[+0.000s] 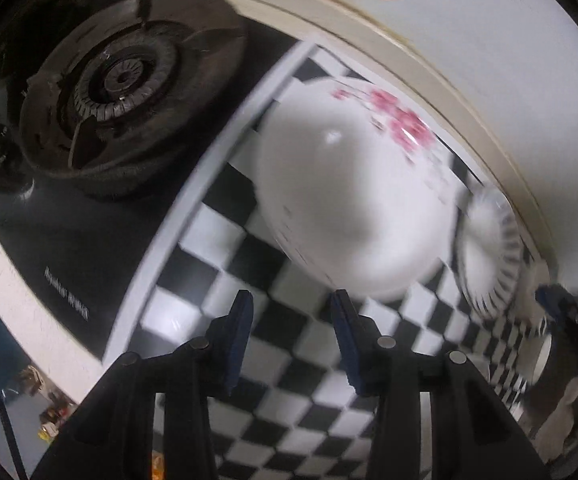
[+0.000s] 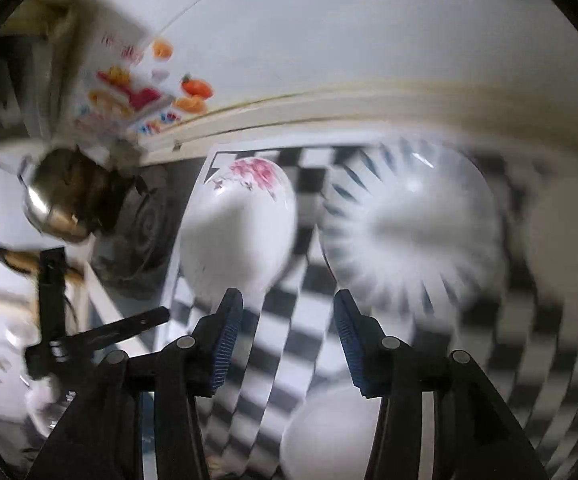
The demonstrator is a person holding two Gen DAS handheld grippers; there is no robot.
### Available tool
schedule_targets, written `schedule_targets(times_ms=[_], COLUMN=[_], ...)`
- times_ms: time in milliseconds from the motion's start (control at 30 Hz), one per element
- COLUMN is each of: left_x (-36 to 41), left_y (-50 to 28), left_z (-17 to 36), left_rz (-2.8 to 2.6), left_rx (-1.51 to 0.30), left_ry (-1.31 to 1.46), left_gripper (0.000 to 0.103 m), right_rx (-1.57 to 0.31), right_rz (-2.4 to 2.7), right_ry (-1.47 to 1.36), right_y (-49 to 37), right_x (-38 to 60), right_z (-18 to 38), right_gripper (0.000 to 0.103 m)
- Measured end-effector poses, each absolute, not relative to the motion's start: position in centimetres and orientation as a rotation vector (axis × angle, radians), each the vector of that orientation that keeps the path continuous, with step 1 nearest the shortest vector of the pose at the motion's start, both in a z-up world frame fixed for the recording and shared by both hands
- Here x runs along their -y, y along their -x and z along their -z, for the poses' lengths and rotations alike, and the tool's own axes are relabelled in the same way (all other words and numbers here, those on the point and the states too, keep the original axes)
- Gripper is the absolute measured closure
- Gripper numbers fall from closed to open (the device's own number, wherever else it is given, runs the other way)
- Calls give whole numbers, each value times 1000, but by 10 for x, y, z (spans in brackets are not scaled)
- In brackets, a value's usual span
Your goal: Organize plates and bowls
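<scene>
— What do your grippers look like?

— My left gripper [image 1: 292, 298] has matte black arms ending in two dark blue pads [image 1: 241, 332]. Round silver pins sit at the linkage joints.

— And the other one?

— My right gripper [image 2: 288, 296] is built the same: black frame, silver pivots, with brighter blue ribbed pads [image 2: 227, 336] on its fingers.

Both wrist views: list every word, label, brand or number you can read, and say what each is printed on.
No text here can be read for certain.
Stove top: a line of pale print near its front edge, too blurred and skewed to read.
Wall poster: fruit pictures with reddish characters at its top, smeared by motion, unreadable.
Pink-flowered plate and black-striped plate: patterns only, no lettering visible.
</scene>
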State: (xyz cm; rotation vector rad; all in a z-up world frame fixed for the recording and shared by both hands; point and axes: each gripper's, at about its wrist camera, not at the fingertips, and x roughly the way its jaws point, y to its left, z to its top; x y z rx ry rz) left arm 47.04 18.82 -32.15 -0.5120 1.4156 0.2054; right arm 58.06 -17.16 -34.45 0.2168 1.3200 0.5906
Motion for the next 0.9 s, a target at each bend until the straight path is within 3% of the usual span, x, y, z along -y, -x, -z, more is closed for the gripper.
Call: schedule_targets(times_ms=[267, 600, 700, 767, 900], left_x=[-221, -216, -214, -210, -208], left_y=[-510, -528, -537, -540, -539], left_z=[373, 398, 398, 401, 401], left_rz=[-205, -183, -165, -143, -155], left_rx=[-1483, -1510, -1499, -1502, -1496], left_ry=[592, 586, 566, 567, 575], left_gripper=[65, 65, 68, 79, 79], right_rx=[-1479, -1590, -1623, -1647, -1659], right_rz=[-627, -635, -653, -669, -705], right_ry=[-13, 29, 28, 32, 55], right_y=[-670, -718, -726, -730, -728], right_x=[78, 53, 47, 43, 39], right_z=[408, 456, 467, 475, 479], right_gripper=[53, 75, 80, 83, 86])
